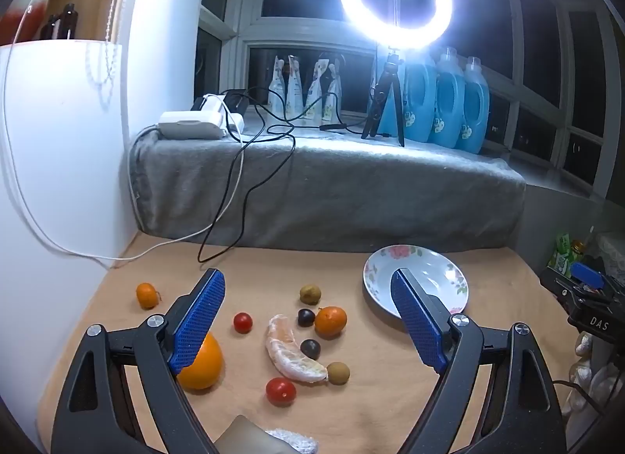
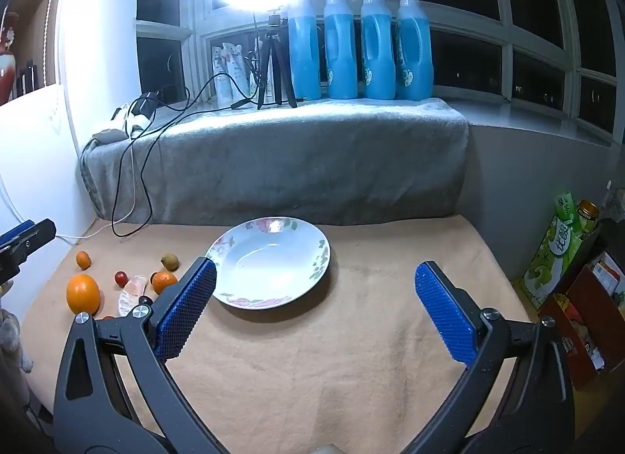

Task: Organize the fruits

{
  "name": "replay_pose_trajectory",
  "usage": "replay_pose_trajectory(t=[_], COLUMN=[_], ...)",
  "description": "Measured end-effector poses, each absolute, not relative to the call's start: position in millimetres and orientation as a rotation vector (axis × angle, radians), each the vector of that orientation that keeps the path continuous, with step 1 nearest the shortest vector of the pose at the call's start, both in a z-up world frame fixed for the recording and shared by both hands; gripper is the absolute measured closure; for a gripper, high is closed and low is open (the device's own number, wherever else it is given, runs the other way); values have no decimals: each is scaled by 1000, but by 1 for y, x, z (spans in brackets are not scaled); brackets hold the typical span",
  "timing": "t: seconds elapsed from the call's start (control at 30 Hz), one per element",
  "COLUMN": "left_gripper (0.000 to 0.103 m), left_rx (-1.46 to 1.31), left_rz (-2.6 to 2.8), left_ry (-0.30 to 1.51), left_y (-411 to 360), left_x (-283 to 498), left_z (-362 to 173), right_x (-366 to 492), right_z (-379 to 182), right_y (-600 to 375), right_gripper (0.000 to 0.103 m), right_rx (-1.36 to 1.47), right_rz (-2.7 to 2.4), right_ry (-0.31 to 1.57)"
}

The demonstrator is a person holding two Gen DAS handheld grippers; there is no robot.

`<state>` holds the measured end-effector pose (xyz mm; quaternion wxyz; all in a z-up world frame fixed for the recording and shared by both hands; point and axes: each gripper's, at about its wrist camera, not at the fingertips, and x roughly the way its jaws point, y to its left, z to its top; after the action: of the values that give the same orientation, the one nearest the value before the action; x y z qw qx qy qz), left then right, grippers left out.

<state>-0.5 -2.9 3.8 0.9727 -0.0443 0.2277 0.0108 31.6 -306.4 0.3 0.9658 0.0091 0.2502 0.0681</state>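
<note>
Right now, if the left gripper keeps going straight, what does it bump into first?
Probably the fruit. The left gripper, jaws open, points at the grape and peeled orange piece lying between its fingers on the cloth. Depth is hard to judge, so which one comes first is unclear.

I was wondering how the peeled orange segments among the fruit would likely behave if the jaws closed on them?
The peeled orange segments look soft and membrane-thin, so they would probably squash or tear under firm pressure. The curved cluster might separate when lifted. Lying flat on the cloth, it seems unlikely to roll.
</note>
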Motion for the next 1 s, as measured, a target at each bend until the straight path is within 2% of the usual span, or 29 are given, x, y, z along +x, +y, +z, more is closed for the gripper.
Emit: replay_pose_trajectory(t=[1.0], left_gripper=[16], left_rx=[-91], left_rz=[21], left_ry=[460], left_y=[-6], left_x=[-2], left_z=[4], right_x=[31], right_z=[1], right_y=[-306], right_gripper=[0], right_rx=[24], right_rz=[146], right_ry=[524])
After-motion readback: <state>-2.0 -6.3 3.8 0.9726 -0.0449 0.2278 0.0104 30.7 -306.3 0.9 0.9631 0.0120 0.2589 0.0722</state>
